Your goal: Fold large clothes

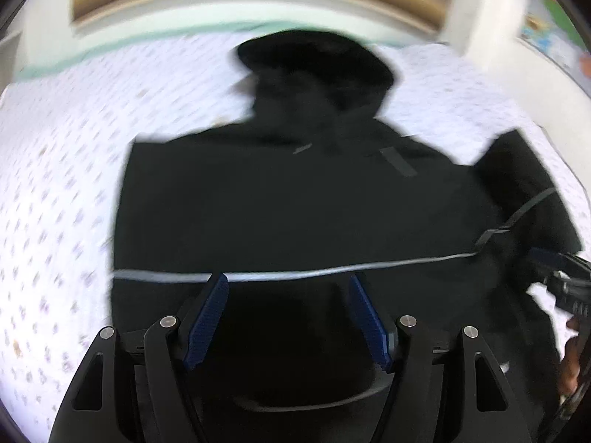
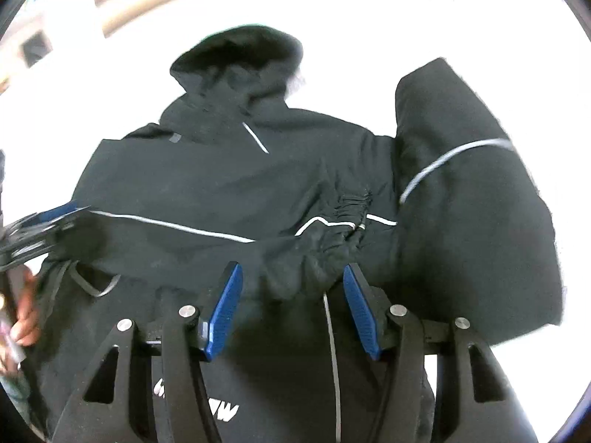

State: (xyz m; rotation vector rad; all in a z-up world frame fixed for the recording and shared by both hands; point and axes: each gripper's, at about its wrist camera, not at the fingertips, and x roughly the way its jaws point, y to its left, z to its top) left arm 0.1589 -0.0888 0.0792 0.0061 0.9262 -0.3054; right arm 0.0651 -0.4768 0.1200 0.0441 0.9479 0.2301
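Patterned bedsheet (image 1: pixel 66 192) under black hooded jacket (image 1: pixel 280 203), left claw (image 1: pixel 288 288) and right claw (image 2: pixel 291 277) both agape, empty.

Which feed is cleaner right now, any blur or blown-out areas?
Left wrist view: motion-smeared, jacket nearly featureless black, bedsheet print streaked. Right wrist view: sharper, jacket seams and reflective stripe readable, but the background is blown out white.

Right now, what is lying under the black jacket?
The black jacket lies on a white bedsheet with a small printed pattern, which shows around it on both sides. What is directly beneath the jacket is covered and cannot be seen.
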